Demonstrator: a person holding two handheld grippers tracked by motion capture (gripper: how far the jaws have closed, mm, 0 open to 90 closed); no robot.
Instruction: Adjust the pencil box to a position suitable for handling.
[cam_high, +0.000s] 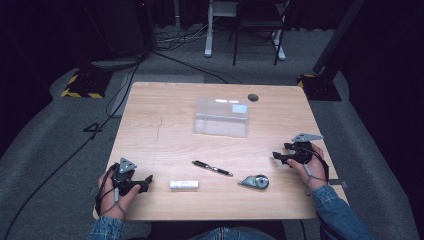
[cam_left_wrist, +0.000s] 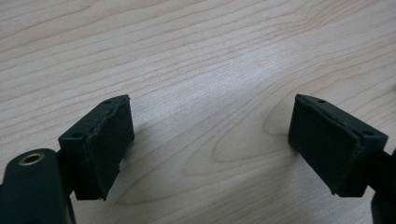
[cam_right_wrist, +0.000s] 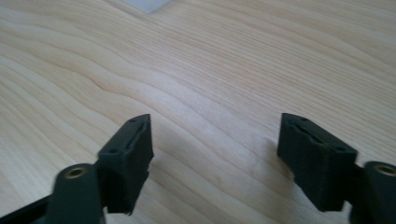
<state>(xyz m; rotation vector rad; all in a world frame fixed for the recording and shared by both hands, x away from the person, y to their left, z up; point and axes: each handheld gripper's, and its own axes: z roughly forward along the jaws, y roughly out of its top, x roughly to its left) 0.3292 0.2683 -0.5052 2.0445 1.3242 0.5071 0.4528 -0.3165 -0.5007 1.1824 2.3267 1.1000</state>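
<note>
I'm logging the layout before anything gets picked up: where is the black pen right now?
In the high view the black pen lies near the table's front middle, between the white stick-shaped item to its left and the correction tape dispenser to its right, in front of the clear box.

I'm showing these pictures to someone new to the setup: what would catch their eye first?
Probably the clear plastic box standing alone toward the far middle of the wooden table. Next, the near row: a white stick-like item, a black pen and a grey tape dispenser. The left gripper and right gripper flank them, jaws open and empty.
</note>
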